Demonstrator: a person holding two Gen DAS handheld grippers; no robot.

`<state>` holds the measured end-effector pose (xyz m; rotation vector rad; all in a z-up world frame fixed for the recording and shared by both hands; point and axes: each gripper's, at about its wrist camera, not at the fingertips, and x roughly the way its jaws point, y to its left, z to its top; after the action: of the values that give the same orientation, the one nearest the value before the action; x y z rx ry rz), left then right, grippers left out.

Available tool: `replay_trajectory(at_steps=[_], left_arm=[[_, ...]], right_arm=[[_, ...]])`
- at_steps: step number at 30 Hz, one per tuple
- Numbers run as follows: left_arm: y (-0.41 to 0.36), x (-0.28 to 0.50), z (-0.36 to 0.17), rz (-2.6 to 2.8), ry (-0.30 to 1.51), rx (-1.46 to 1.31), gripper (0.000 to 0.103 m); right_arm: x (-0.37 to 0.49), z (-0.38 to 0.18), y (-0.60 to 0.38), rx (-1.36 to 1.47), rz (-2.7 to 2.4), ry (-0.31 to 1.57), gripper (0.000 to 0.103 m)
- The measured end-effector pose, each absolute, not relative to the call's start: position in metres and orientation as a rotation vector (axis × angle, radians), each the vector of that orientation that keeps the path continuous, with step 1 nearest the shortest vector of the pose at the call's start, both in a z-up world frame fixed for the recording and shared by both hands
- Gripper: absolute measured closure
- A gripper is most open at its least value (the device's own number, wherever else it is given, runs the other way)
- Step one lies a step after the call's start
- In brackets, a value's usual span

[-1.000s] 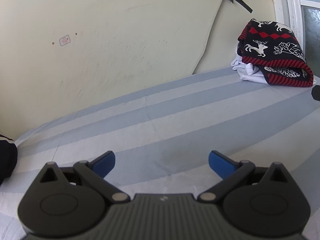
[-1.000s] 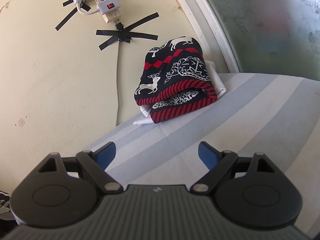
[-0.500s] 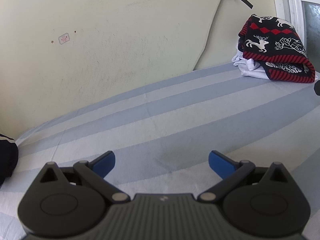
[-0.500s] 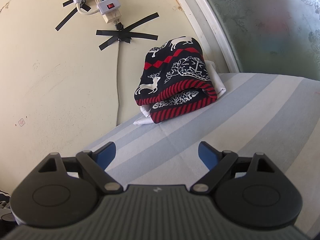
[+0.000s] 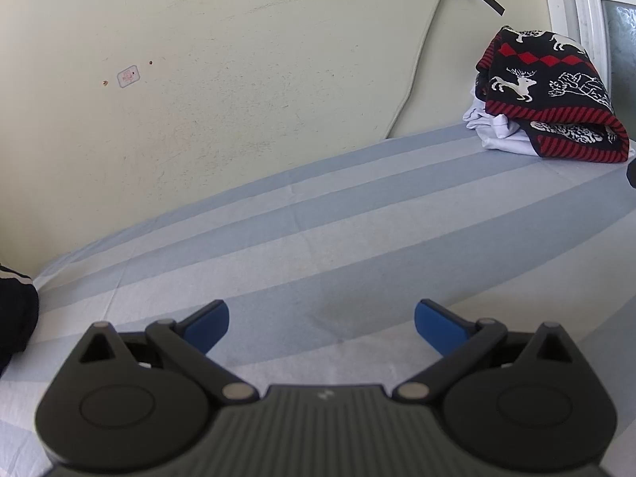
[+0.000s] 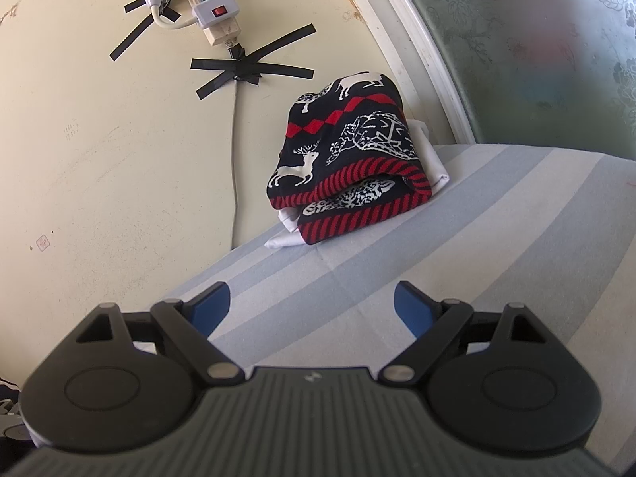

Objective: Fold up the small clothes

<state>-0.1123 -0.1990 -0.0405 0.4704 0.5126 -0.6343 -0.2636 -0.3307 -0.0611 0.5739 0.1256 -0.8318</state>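
Note:
A folded black sweater with red stripes and white reindeer (image 6: 349, 167) lies on top of a folded white garment (image 6: 431, 159) at the far end of the striped blue sheet (image 6: 497, 238), against the wall. The same sweater (image 5: 552, 95) shows at the upper right of the left wrist view, over the white garment (image 5: 497, 133). My left gripper (image 5: 321, 326) hovers open over bare sheet (image 5: 318, 238), nothing between its blue pads. My right gripper (image 6: 312, 304) is open too, empty, well short of the stack. A dark garment (image 5: 14, 314) pokes in at the left edge.
A cream wall (image 5: 238, 79) runs along the sheet's far side. A power strip (image 6: 210, 4) is taped to it, with a cable (image 6: 234, 159) hanging down behind the bed. A white window frame (image 6: 417, 51) and frosted glass stand at the right.
The left wrist view shifted slightly, the folded stack sitting a little lower in frame half a second ago than before. The right view is unchanged. Both grippers stay open.

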Motion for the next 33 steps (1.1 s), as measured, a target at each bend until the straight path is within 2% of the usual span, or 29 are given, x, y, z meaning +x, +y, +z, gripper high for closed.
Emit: replay_trajectory(at_steps=[33], left_arm=[[-0.1991,-0.1117,-0.0404,-0.631,0.517,0.468,0.000]], right_arm=[[-0.2637,-0.0607,-0.3311,0.575,-0.831,0.127,0.012]])
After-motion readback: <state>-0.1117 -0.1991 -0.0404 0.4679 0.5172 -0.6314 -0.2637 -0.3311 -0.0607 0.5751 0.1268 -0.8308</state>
